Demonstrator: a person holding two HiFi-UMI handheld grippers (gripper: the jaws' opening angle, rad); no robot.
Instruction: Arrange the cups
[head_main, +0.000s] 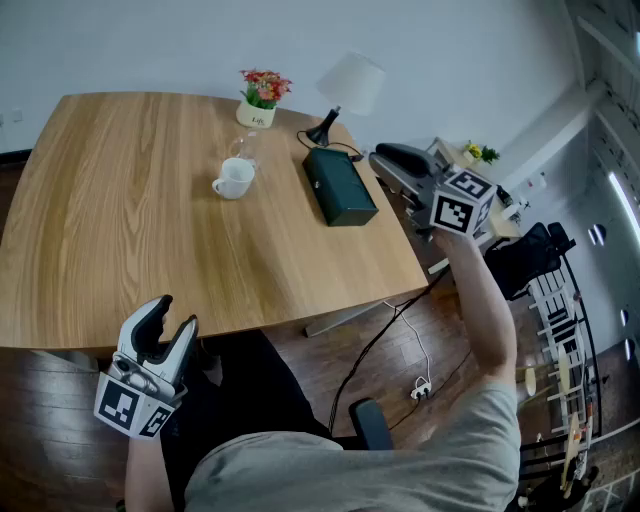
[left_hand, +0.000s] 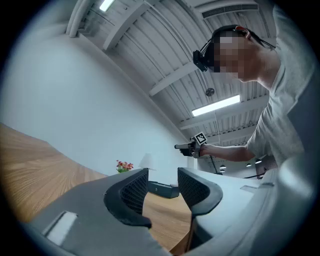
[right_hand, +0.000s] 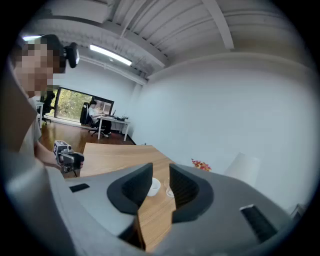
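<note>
The mug (head_main: 233, 181) and the glass (head_main: 241, 149) stand close together on the table (head_main: 120, 230), far from the left claw (head_main: 170, 320) and right claw (head_main: 385, 163). Both claws are open and hold nothing. The mug looks hard and slippery, so grip its rim. The glass looks thin and may break, so squeeze softly.

My tabletop (head_main: 120, 220) is pale matt wood; the white cup (head_main: 234, 181) looks glossy, the glass cup (head_main: 241, 150) clear, the pads (left_hand: 136, 192) on my left tongs (left_hand: 163, 181) ribbed matt black.

White wall (head_main: 150, 45), dark wood floor (head_main: 50, 430), wooden table (head_main: 120, 250), lamp (head_main: 352, 82), ceiling strip light (left_hand: 216, 105), window (right_hand: 72, 104).
</note>
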